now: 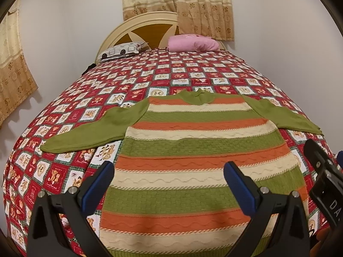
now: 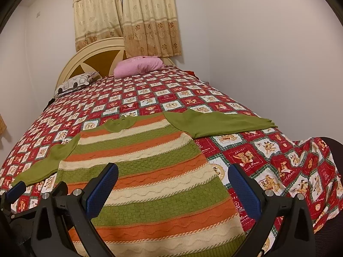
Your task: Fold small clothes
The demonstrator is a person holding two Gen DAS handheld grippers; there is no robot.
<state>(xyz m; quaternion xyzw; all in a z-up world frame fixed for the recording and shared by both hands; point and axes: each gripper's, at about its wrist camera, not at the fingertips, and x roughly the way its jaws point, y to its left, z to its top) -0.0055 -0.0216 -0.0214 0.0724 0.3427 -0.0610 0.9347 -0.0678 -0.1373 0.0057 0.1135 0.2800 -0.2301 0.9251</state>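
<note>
A small knit sweater (image 1: pixel 193 150) with green, orange and cream stripes lies flat on the bed, neck away from me, both green sleeves spread out to the sides. It also shows in the right wrist view (image 2: pixel 154 171). My left gripper (image 1: pixel 169 182) is open and empty, hovering over the sweater's lower left part. My right gripper (image 2: pixel 173 184) is open and empty above the sweater's lower right part and its right edge. The right gripper's body shows at the right edge of the left wrist view (image 1: pixel 325 184), and the left gripper at the lower left of the right wrist view (image 2: pixel 15 189).
The bed is covered by a red and white patchwork quilt (image 1: pixel 150 79). A pink pillow (image 1: pixel 193 42) and a patterned pillow (image 1: pixel 122 50) lie by the headboard (image 1: pixel 150 24). Walls and curtains (image 1: pixel 178 2) surround the bed. The quilt drapes over the right edge (image 2: pixel 310 171).
</note>
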